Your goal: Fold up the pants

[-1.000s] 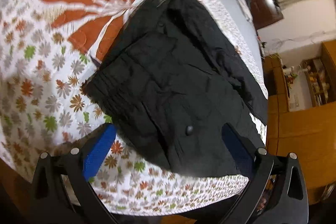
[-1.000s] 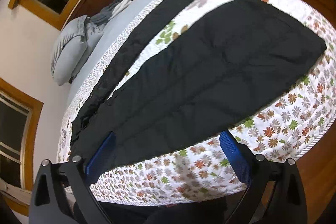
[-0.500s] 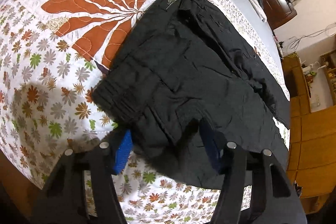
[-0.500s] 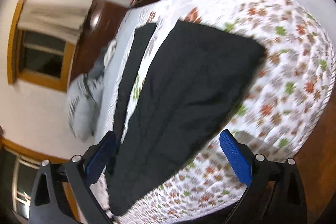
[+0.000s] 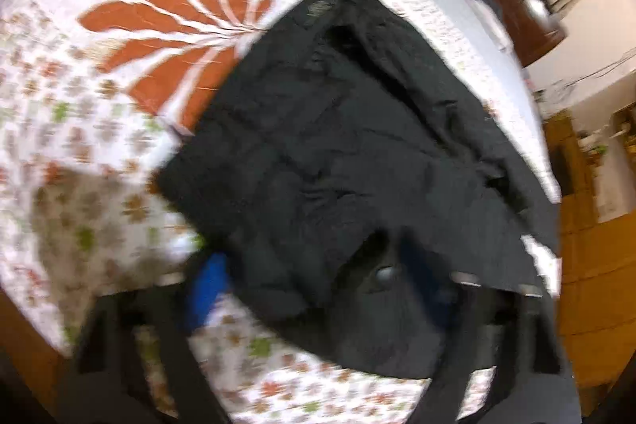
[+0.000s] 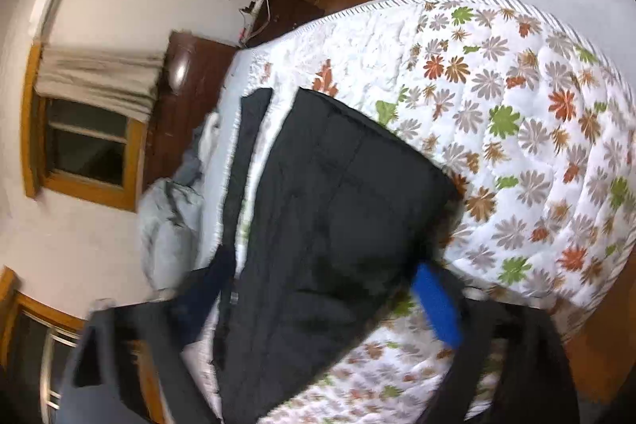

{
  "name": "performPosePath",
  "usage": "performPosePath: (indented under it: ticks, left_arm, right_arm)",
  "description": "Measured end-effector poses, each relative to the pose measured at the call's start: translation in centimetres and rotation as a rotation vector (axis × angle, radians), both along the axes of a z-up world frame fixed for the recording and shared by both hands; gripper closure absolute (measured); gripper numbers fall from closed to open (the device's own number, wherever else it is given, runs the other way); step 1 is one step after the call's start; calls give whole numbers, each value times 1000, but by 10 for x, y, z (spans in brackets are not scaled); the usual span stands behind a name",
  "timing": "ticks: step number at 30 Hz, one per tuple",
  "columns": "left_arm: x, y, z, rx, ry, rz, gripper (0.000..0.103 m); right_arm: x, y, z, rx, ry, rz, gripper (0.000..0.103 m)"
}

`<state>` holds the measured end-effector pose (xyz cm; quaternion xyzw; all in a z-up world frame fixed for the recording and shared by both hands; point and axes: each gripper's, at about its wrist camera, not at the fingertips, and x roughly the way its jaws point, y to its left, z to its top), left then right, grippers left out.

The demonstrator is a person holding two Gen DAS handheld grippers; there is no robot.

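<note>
Black pants (image 5: 338, 161) lie spread on a floral quilt (image 5: 99, 98). In the left wrist view the waist end fills the middle, and my left gripper (image 5: 318, 289) is open with its blue pads on either side of the near waist edge by a button (image 5: 384, 272). In the right wrist view a pant leg (image 6: 338, 225) runs toward me, with the other leg (image 6: 238, 185) beside it. My right gripper (image 6: 322, 304) is open and straddles the near leg. Both views are blurred by motion.
Grey pillows and bedding (image 6: 167, 221) lie at the head of the bed. A dark wooden headboard (image 6: 187, 98) and a window (image 6: 83, 146) stand behind. The quilt edge (image 6: 516, 297) and the wooden floor (image 5: 596, 265) are close by.
My left gripper has opened wider and moved over the waist edge. My right gripper has swung and closed in over the near pant leg, which now lies between its fingers.
</note>
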<state>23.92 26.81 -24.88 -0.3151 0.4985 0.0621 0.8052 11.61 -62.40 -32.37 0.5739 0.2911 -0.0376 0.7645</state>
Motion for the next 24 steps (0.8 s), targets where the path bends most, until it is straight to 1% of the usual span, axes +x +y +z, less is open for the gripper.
performPosePath:
  ticks: [1,2,4,6,7,12,15,17,20,23,24]
  left_arm:
    - [-3,4,0,13,9,7,57]
    - [-4,7,0,3,8,8,63]
    - [-8,17,0,-54,0,20,79]
    - [-9,23,2,-81,3,29,86]
    - [-10,26,5,-85,6,36,88]
    - [-20,55,19,-91,23,73,90]
    - [-38,80,23,-62,38,97,90]
    - [-50,96,21,-52,41,124,90]
    - [-69,118,12,-72,31,175,90]
    - [-75,121,2,-84,29,178,87]
    - [-75,120,1,-82,26,171,84]
  right_arm:
    - [2,-1,-2,-4,20,4,60]
    - [3,-2,-3,-12,37,10,67]
    - [5,0,-4,-29,43,23,86]
    - [2,5,1,-40,36,33,91]
    - [1,8,4,-55,36,35,92]
    - [4,36,22,-79,30,81,93]
    - [6,61,28,-93,41,134,93]
    - [5,78,29,-96,51,158,93]
    - [3,101,29,-141,71,195,94]
    - [3,100,17,-129,114,190,93]
    - [5,100,14,-128,127,191,93]
